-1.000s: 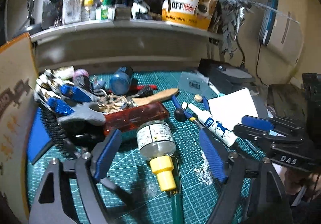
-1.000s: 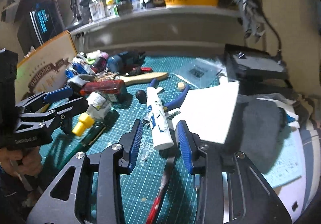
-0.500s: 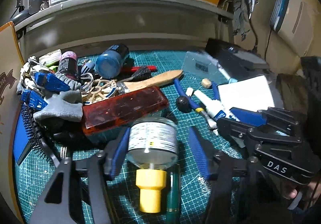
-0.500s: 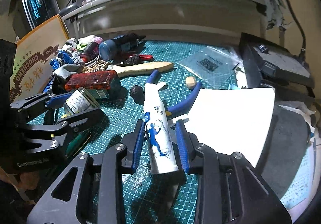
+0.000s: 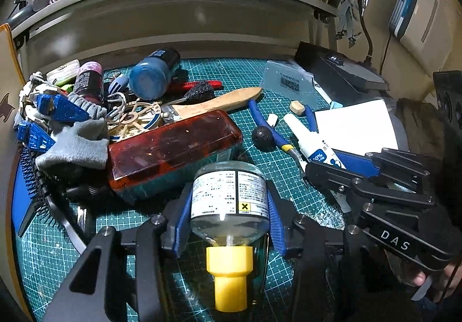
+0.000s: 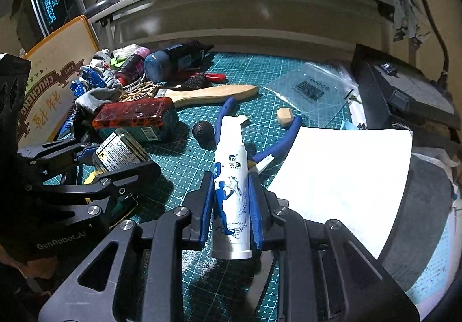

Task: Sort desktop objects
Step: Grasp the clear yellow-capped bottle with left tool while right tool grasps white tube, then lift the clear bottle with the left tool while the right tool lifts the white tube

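A small glass bottle [image 5: 229,224] with a white label and yellow cap lies on the green cutting mat [image 5: 231,71], cap toward the camera. My left gripper [image 5: 228,195] is shut on it, one blue pad pressing each side of its body. From the right wrist view the same bottle [image 6: 118,153] shows inside the left gripper [image 6: 115,162]. A white tube [image 6: 231,149] printed with a blue figure lies lengthwise between the pads of my right gripper [image 6: 231,177]. Its jaws are closing, and the pads touch the tube's sides. The left wrist view shows the tube [image 5: 314,149] running into the right gripper [image 5: 339,169].
An amber-lidded box [image 5: 173,146], a wooden-handled brush [image 5: 219,102], blue pliers [image 5: 265,125] and a black ball [image 5: 262,136] lie just beyond. A blue bottle [image 5: 154,74], grey cloth [image 5: 75,143] and toy parts crowd the left. A white sheet [image 6: 346,172] and black device [image 6: 404,91] sit right.
Both grippers came forward and down over their objects. The left jaws narrowed onto the glass bottle. The right jaws narrowed around the white tube until the pads met it.
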A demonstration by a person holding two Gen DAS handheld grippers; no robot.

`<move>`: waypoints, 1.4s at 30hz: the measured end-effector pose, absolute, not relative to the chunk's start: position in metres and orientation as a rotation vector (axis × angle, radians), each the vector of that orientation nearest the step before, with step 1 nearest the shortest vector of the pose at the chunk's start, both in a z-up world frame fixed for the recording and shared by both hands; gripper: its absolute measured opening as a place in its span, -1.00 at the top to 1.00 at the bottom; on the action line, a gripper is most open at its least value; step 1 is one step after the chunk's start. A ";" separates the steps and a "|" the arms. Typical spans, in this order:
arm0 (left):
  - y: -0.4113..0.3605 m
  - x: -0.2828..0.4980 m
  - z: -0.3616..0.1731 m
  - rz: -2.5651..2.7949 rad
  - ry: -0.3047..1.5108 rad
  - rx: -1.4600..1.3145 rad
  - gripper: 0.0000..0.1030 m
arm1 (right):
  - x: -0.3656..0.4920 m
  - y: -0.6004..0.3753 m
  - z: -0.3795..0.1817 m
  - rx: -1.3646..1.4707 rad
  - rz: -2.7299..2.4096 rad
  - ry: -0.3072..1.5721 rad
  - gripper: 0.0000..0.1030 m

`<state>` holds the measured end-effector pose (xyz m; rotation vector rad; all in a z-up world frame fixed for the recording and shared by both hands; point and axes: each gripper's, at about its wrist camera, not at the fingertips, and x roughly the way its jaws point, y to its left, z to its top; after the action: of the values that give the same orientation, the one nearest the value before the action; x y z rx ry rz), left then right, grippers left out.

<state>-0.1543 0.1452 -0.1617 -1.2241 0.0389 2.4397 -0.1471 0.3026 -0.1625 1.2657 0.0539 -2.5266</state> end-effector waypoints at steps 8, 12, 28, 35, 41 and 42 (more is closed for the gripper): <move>0.144 -0.148 -0.153 2.434 0.033 -1.191 0.12 | -0.141 0.303 -0.150 1.230 -2.545 0.052 0.58; 0.141 -0.142 -0.143 2.439 0.028 -1.153 0.12 | -0.136 0.306 -0.143 1.203 -2.561 0.037 0.58; 0.125 -0.103 -0.089 2.504 0.061 -0.900 0.13 | -0.095 0.320 -0.109 1.069 -2.639 -0.020 0.58; 0.115 -0.070 -0.064 2.516 0.103 -0.746 0.13 | -0.059 0.326 -0.089 0.964 -2.685 -0.064 0.58; 0.094 -0.039 -0.041 2.547 0.113 -0.590 0.13 | -0.032 0.324 -0.065 0.874 -2.718 -0.045 0.58; 0.088 -0.033 -0.037 2.557 0.105 -0.567 0.13 | -0.028 0.323 -0.059 0.856 -2.723 -0.039 0.58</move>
<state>-0.0333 0.0884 -0.0374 -0.5674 0.1047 2.5570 -0.0280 0.3228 -0.0589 0.8561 -0.0392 -2.7231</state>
